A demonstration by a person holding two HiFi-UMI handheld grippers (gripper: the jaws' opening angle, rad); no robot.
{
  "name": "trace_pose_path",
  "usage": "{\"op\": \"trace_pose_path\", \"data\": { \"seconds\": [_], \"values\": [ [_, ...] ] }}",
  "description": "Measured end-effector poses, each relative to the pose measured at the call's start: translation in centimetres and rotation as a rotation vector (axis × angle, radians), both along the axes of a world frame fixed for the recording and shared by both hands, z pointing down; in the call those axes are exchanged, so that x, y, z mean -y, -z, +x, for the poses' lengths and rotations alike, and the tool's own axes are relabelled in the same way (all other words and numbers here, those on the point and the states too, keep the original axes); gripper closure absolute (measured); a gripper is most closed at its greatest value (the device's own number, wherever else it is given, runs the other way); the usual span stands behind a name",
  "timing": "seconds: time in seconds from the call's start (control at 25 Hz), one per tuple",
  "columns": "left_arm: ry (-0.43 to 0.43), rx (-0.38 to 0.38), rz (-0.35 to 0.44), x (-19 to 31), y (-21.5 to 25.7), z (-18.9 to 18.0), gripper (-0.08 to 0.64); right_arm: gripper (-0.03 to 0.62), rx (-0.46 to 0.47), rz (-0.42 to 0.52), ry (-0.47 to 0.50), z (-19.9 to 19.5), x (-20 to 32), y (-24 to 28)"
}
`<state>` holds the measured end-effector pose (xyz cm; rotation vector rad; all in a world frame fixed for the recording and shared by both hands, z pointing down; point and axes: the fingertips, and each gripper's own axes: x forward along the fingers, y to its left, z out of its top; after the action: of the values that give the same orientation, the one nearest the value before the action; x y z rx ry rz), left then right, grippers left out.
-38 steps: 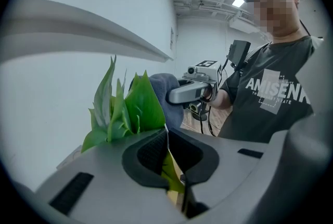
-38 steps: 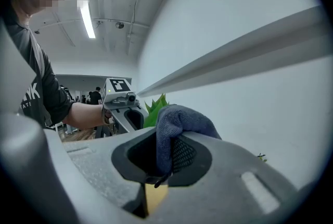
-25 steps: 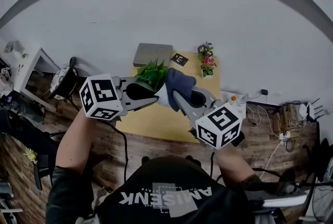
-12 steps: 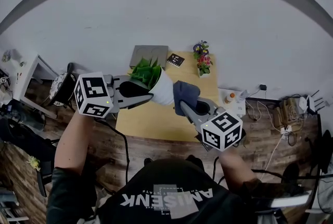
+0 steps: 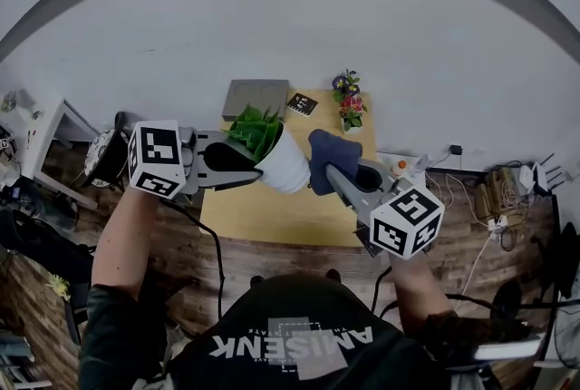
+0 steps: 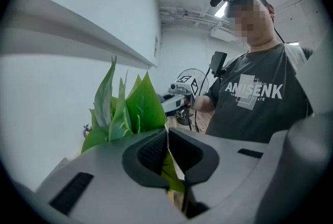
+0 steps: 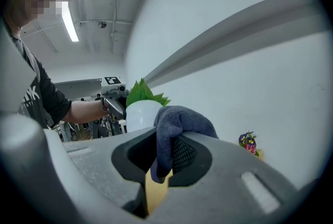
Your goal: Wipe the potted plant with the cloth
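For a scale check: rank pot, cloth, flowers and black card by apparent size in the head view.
Largest: pot and cloth, alike; both are held up nearer the camera.
Then: flowers.
Smallest: black card.

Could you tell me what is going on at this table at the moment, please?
A person is working on a potted plant with handheld tongs in each hand. The left tongs are clamped on the rim of the white pot and hold the plant tilted above the wooden table. The right tongs grip a dark blue cloth, which is right beside the pot's side. Whether it touches the pot cannot be told.
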<state>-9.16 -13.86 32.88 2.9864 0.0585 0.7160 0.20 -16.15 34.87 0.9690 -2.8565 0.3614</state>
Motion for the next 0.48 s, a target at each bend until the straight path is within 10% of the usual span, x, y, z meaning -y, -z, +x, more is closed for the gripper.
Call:
{"op": "trace_pose_path", "data": {
  "seconds": [0.48],
  "values": [
    [-0.084,0.010,0.012,-1.1,0.0,0.8,0.546,0.555,0.069,0.098,0.120,-4.2,0.9,6.4]
  ]
}}
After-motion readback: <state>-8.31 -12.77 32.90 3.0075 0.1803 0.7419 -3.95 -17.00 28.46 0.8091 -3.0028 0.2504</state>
